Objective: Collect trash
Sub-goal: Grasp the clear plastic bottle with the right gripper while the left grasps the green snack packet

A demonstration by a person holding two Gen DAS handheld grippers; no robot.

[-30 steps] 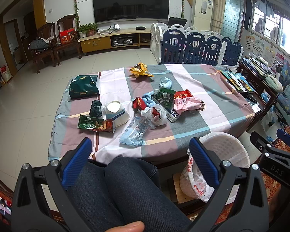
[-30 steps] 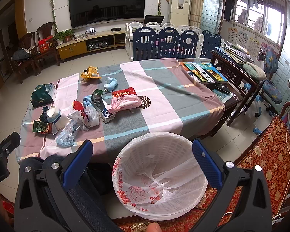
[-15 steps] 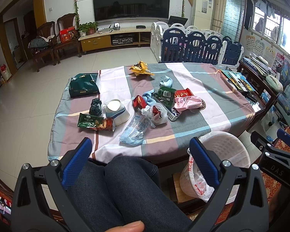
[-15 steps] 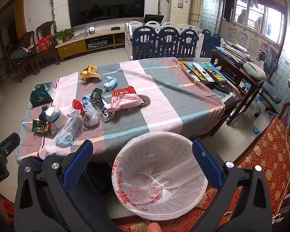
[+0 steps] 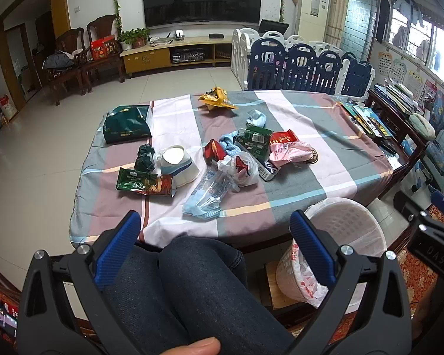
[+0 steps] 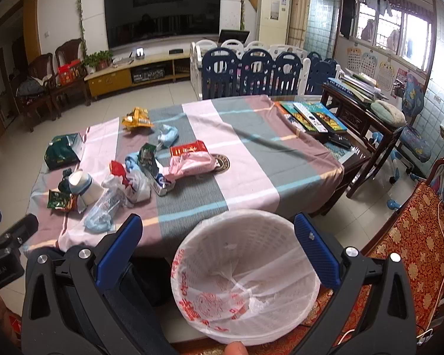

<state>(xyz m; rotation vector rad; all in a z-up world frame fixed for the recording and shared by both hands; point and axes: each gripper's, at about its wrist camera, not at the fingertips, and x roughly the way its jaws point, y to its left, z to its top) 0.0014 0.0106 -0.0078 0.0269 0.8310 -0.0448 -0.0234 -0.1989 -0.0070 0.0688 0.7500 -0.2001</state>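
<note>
Trash lies scattered on the striped tablecloth: a green-brown snack packet, a white paper bowl, a crushed clear plastic bottle, a white plastic bag, a pink bag and a yellow wrapper. A white lined waste basket stands on the floor by the table's near right corner. My left gripper is open above the person's denim-clad knees, short of the table. My right gripper is open, held over the basket, nothing in it.
A dark green pouch lies at the table's far left and books at its far right. A side table with books, a red patterned seat and a blue-white playpen fence surround the table.
Both views have edged slightly closer to the table; the trash sits where it was and both grippers stay open.
</note>
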